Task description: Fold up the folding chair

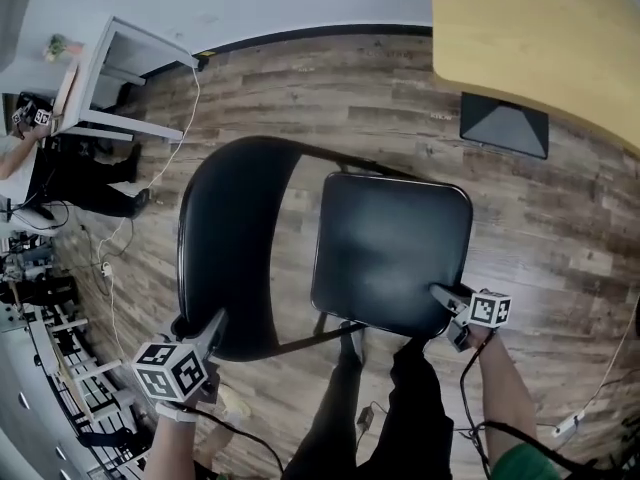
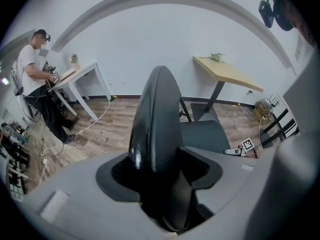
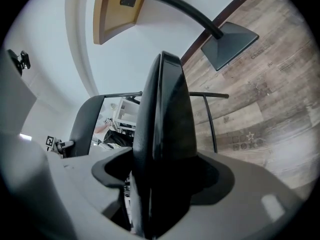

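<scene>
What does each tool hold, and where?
The folding chair: left tool clamps the backrest at its near edge; right tool clamps the seat at its near corner.

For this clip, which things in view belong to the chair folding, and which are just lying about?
In the job: chair backrest, clamped by left gripper; chair seat, clamped by right gripper.
Lying about: wooden table, white desk, another person.

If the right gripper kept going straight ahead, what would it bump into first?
The chair seat. The right gripper is already shut on its near corner, so going on would push straight into the seat's edge. Nothing else comes before it.
</scene>
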`<state>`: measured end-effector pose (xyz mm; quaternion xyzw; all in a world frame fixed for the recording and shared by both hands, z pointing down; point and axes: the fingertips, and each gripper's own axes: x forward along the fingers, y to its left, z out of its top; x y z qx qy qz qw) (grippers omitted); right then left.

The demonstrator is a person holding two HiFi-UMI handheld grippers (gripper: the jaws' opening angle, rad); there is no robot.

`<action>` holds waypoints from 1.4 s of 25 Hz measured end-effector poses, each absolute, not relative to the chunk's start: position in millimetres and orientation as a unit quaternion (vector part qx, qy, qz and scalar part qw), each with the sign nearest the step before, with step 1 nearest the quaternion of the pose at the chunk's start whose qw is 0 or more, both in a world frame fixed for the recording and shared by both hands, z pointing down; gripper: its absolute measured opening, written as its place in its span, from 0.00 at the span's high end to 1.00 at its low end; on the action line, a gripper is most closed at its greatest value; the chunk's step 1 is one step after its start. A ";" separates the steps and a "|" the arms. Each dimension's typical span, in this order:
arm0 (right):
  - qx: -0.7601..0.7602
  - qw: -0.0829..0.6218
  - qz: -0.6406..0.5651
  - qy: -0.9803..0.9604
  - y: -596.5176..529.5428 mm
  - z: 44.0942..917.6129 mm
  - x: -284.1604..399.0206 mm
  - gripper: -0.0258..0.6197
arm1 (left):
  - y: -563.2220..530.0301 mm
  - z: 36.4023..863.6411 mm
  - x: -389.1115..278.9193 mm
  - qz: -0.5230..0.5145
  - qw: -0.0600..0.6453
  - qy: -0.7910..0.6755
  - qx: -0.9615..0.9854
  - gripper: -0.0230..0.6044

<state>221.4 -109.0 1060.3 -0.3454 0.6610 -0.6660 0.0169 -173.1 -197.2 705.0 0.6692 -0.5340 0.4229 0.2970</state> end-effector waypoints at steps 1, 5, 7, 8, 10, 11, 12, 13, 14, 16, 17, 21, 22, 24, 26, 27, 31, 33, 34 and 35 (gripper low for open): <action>-0.345 0.017 -0.667 0.660 -108.9 1053.8 215.7 0.42 | -198.0 700.4 -176.1 0.421 0.293 -0.540 0.668 0.56; -0.338 0.020 -0.670 0.660 -113.9 1015.1 193.8 0.42 | -204.3 678.6 -188.6 0.397 0.288 -0.571 0.659 0.56; -0.344 0.007 -0.669 0.659 -119.1 998.1 182.9 0.42 | -208.3 668.0 -194.4 0.388 0.289 -0.581 0.655 0.56; -0.350 -0.005 -0.669 0.656 -121.5 991.7 177.9 0.42 | -210.3 663.9 -196.1 0.387 0.288 -0.584 0.653 0.56; -0.360 -0.024 -0.668 0.651 -124.3 977.5 167.4 0.42 | -212.7 655.8 -198.0 0.389 0.285 -0.586 0.651 0.56; -0.362 -0.027 -0.668 0.649 -124.9 968.7 161.5 0.42 | -212.5 650.9 -199.2 0.390 0.282 -0.586 0.652 0.57; -0.364 -0.028 -0.668 0.649 -126.0 959.8 155.5 0.43 | -211.9 645.5 -201.3 0.388 0.278 -0.587 0.654 0.57; -0.365 -0.028 -0.667 0.649 -128.3 951.9 149.9 0.47 | -211.2 640.3 -204.0 0.384 0.273 -0.590 0.656 0.57; -0.368 -0.031 -0.664 0.650 -131.4 945.4 145.1 0.52 | -210.8 635.8 -206.7 0.375 0.270 -0.593 0.659 0.57; -0.376 -0.040 -0.659 0.650 -136.8 934.2 137.3 0.53 | -211.7 628.1 -209.7 0.356 0.270 -0.598 0.666 0.59; -0.381 -0.044 -0.658 0.648 -137.4 928.2 132.9 0.53 | -212.4 623.8 -210.1 0.349 0.271 -0.597 0.669 0.60; -0.394 -0.054 -0.657 0.640 -137.1 897.8 103.2 0.54 | -211.8 599.5 -215.8 0.334 0.266 -0.592 0.684 0.63; -0.397 -0.055 -0.655 0.641 -140.9 890.6 97.2 0.55 | -213.1 594.2 -216.6 0.325 0.264 -0.593 0.688 0.63; -0.401 -0.060 -0.649 0.643 -151.2 879.2 90.5 0.56 | -217.6 587.5 -215.7 0.305 0.262 -0.597 0.694 0.65; -0.404 -0.066 -0.649 0.641 -153.6 871.4 82.7 0.57 | -217.6 582.9 -215.6 0.296 0.264 -0.598 0.697 0.65; -0.406 -0.069 -0.649 0.639 -152.9 867.5 77.8 0.57 | -215.9 580.4 -215.7 0.293 0.266 -0.597 0.698 0.66; -0.415 -0.081 -0.649 0.633 -157.3 846.1 54.0 0.58 | -213.6 567.1 -216.6 0.272 0.264 -0.592 0.711 0.68; -0.420 -0.089 -0.647 0.630 -162.2 835.1 39.4 0.58 | -214.2 560.4 -221.1 0.263 0.262 -0.594 0.714 0.69; -0.423 -0.094 -0.646 0.628 -164.4 830.0 32.0 0.59 | -214.5 557.7 -223.7 0.259 0.261 -0.595 0.715 0.70; -0.425 -0.097 -0.645 0.627 -166.5 825.1 24.7 0.59 | -215.0 555.4 -226.2 0.256 0.261 -0.596 0.715 0.70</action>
